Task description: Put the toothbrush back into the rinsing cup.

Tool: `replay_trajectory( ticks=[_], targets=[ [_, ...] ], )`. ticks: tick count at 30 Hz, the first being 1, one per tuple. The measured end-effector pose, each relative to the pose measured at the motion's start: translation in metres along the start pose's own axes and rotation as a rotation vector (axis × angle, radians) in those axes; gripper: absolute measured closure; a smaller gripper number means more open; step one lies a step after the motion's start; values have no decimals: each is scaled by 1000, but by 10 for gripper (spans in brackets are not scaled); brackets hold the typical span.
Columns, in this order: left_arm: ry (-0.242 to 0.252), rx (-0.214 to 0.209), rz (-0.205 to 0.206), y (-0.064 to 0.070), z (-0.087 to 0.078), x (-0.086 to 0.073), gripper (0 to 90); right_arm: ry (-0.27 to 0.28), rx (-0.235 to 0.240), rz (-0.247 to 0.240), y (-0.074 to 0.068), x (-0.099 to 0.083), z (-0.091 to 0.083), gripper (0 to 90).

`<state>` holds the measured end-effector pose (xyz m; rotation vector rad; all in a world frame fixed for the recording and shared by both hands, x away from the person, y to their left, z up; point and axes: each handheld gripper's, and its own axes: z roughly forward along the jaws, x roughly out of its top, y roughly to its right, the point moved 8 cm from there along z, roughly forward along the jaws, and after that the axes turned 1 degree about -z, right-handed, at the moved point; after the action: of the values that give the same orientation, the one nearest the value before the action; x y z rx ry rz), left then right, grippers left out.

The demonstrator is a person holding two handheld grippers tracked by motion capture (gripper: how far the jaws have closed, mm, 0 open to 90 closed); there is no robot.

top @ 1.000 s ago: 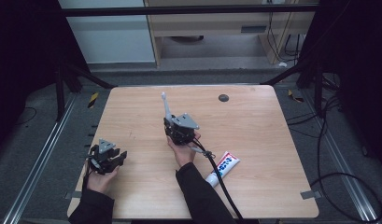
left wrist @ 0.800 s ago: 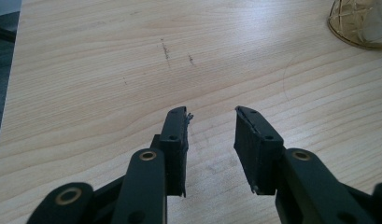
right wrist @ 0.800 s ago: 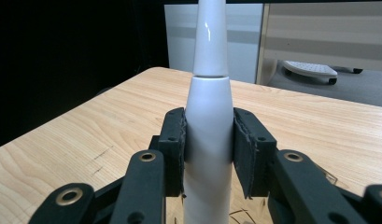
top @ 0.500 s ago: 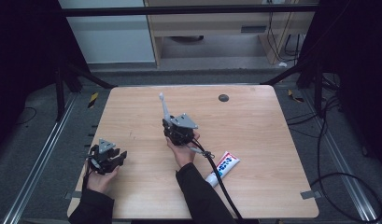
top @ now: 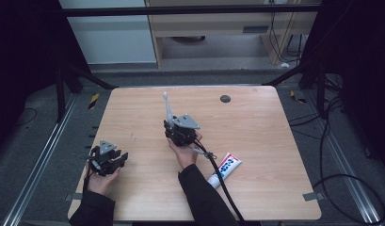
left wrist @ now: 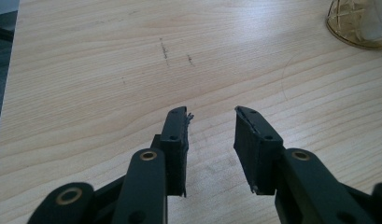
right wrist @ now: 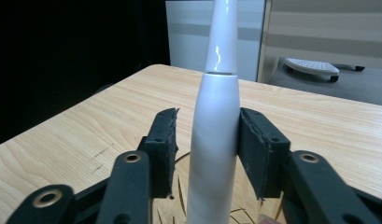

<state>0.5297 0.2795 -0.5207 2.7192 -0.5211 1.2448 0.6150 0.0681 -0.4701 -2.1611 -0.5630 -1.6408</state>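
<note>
in the high view the right gripper (top: 173, 126) sits at the centre of the frame over the wooden table (top: 256, 132), with a white electric toothbrush (top: 168, 106) rising from it and leaning slightly toward the upper left. in the right gripper view the toothbrush (right wrist: 215, 126) stands upright between the two black jaws; the right-hand jaw looks to be touching its body, while a thin gap shows on the left side, so i cannot tell whether the grip is truly clenched or only loose around it. below the handle, at the bottom of that view, the rim of an amber glass cup (right wrist: 179, 186) shows, and the brush seems to stand in or just above it. the left gripper (top: 107, 157) rests at the lower left of the high view, released, its jaws apart over bare wood and holding nothing. the same cup (left wrist: 361, 23) peeks in at the upper right corner of the left gripper view. a toothpaste tube (top: 224, 169) lies at the lower right of centre, just beside the trailing cable. the risk, as i judge it: if the hold is loose, the smooth tapered handle could slip or tilt, knocking the cup's rim and tipping it; the cable could also drag the tube.
</note>
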Motion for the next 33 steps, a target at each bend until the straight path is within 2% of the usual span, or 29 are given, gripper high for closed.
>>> replay_trajectory(
  ticks=[9,18,33],
  targets=[
    [0,1,-1,0,0,0,641,-29,-8,12,5,1,-3,459],
    [1,1,0,0,0,0,643,-34,-13,4,11,7,-13,420],
    [1,-3,-3,1,0,0,641,-48,-21,-19,27,17,-52,380]
  ],
)
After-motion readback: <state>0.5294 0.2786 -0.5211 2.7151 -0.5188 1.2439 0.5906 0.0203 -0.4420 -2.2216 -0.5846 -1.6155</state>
